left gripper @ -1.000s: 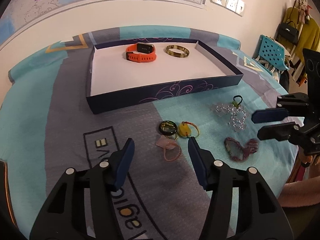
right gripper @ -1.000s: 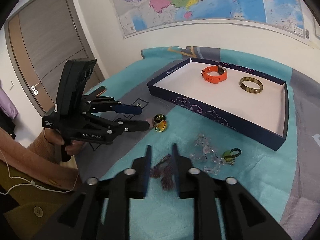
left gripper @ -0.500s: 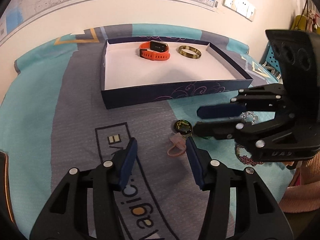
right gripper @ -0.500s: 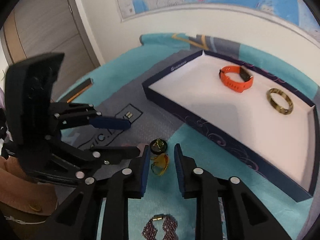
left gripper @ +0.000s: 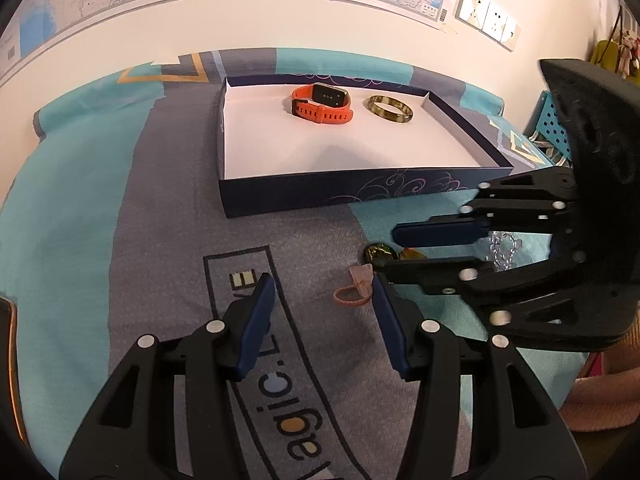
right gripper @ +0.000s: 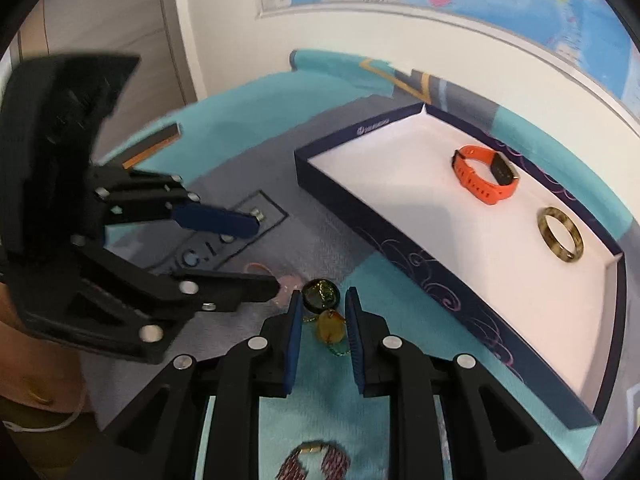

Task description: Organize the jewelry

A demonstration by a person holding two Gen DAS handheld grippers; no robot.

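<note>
Our right gripper (right gripper: 320, 308) hovers low, fingers parted around one yellow pendant (right gripper: 330, 330). At ten o'clock, our left gripper (left gripper: 324, 292) gapes near one pink charm (left gripper: 354, 284). Farther, at two o'clock, one tray (right gripper: 400, 248) holds one orange watch (right gripper: 486, 180) and one bangle (right gripper: 560, 236).

Matt woven cloth (left gripper: 120, 240) covers the table. The box (left gripper: 360, 194) looks like smooth card, white inside. Watch (left gripper: 322, 109) strap: matt rubbery orange. Bangle (left gripper: 390, 109): glossy. Tools' (right gripper: 320, 320) frames: matt black plastic.
</note>
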